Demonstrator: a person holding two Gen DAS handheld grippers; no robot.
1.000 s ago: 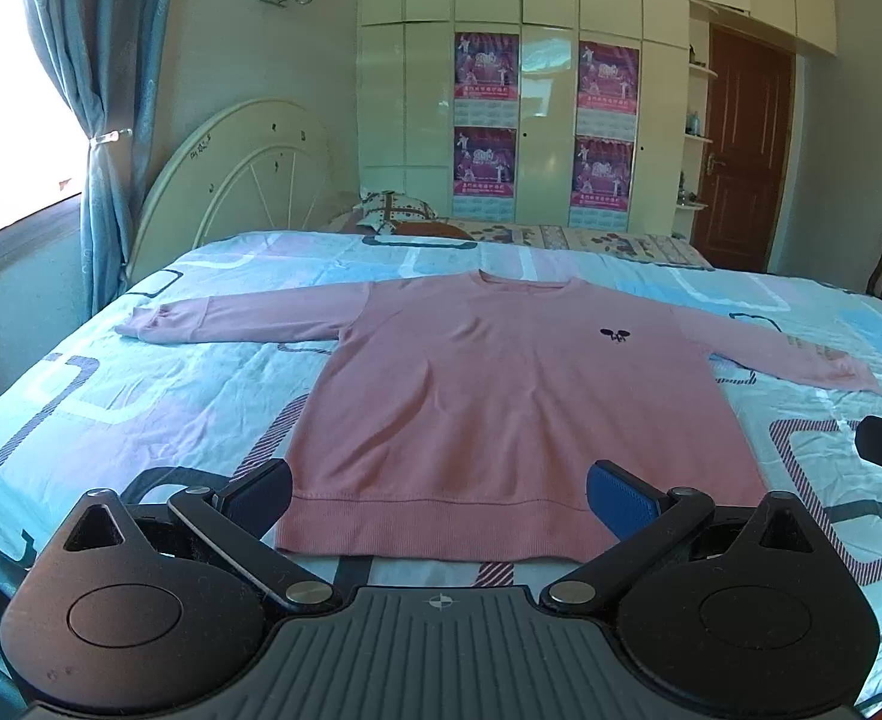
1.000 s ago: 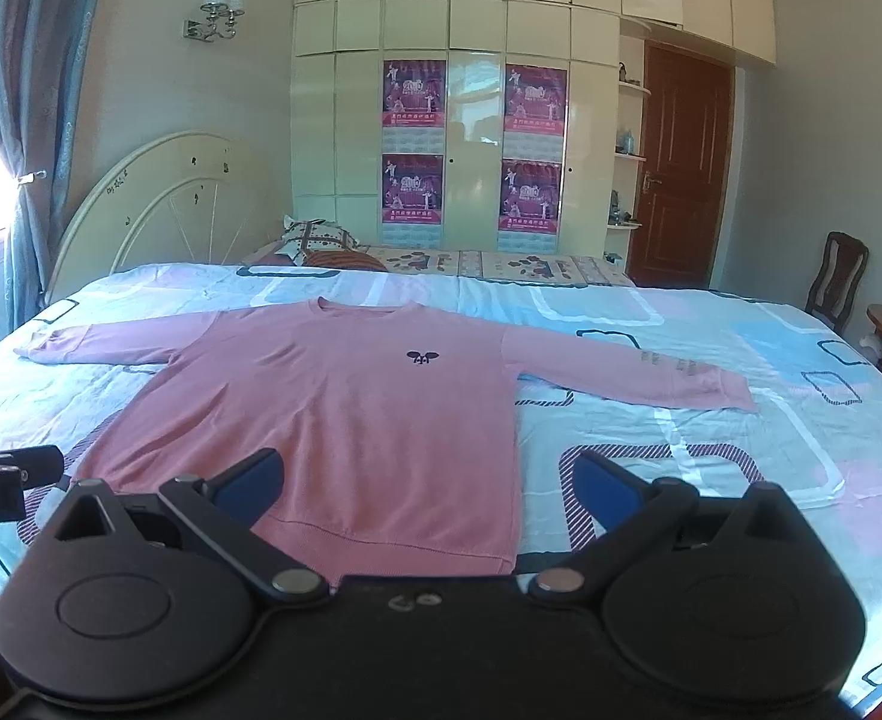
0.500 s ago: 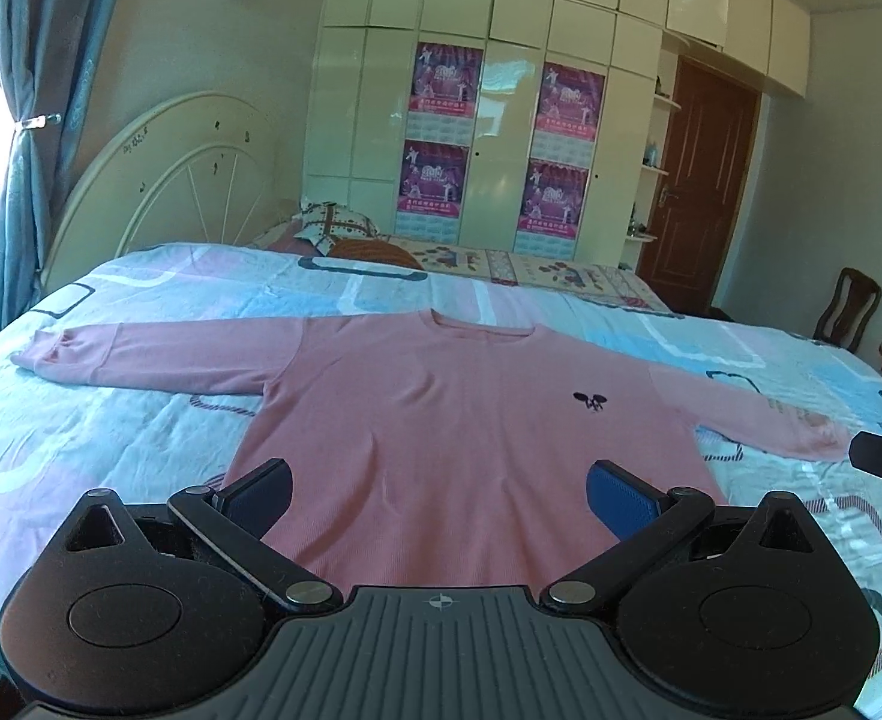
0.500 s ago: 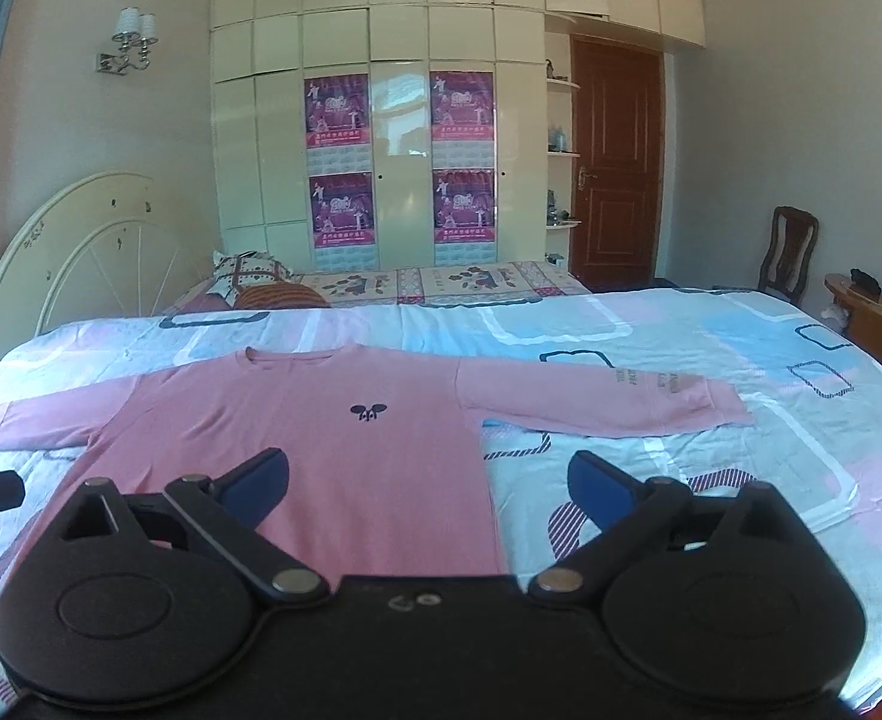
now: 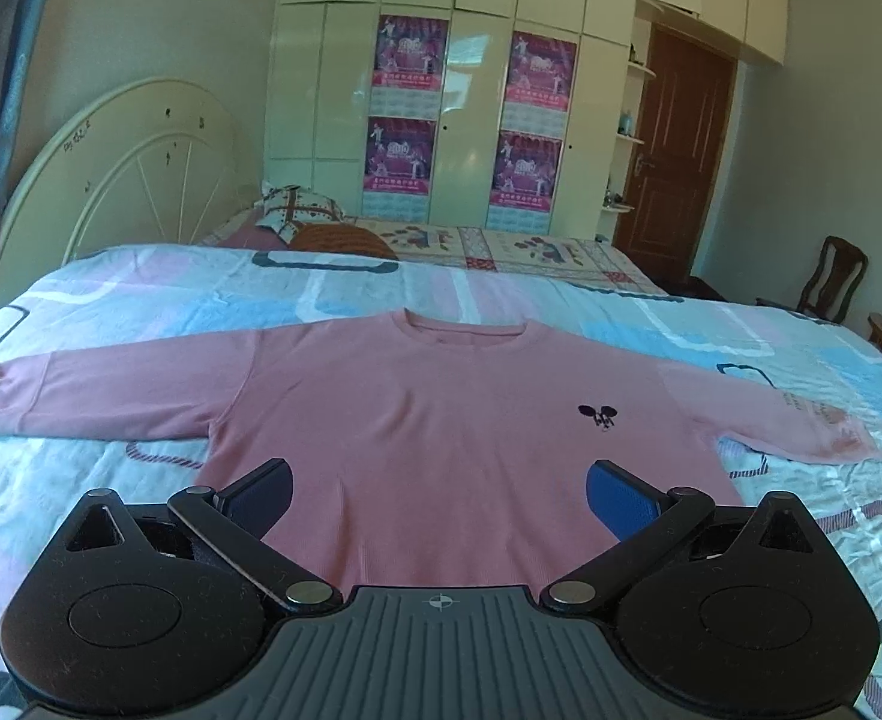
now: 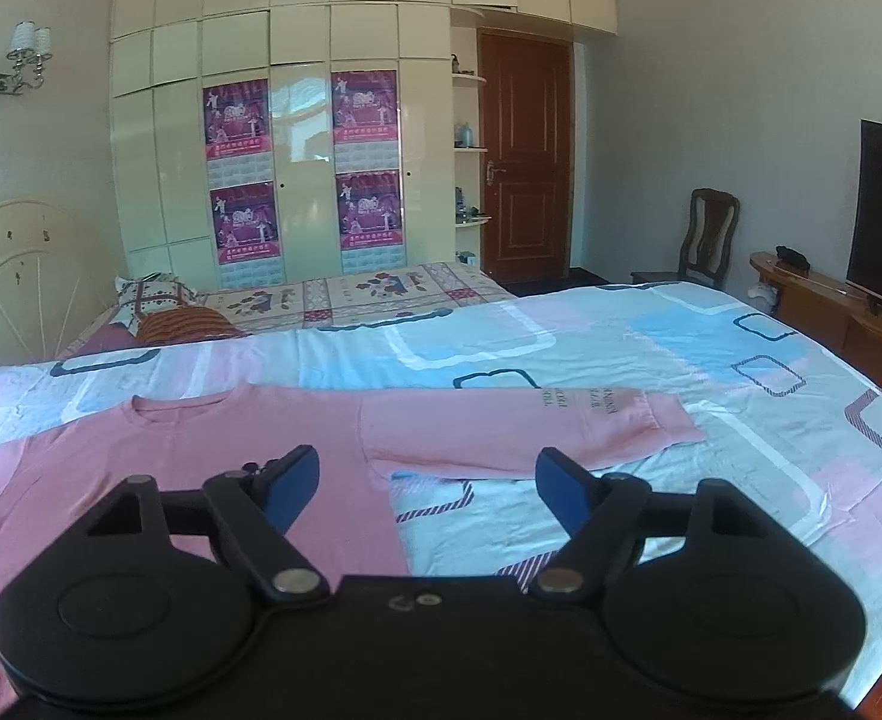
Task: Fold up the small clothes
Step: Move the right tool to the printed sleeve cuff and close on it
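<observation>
Both grippers have swung right over the pink sweater (image 5: pixel 441 420); left gripper (image 5: pixel 439 492) gapes empty, right gripper (image 6: pixel 428 489), just narrowing, empty. Pinch right sleeve (image 6: pixel 531 426) cuff squarely.

Both views are lit by soft daylight, brighter in the right wrist view. Window glare is reflected on the glossy wardrobe doors (image 6: pixel 297 138). Straight lines are bowed and corners darkened by the fisheye lens. Slight blur is seen throughout.

Both wrist views look low across the bed (image 5: pixel 141 300) toward the wardrobe (image 6: pixel 297 120), sharing the pink sweater (image 5: pixel 441 420), probably from nearby
</observation>
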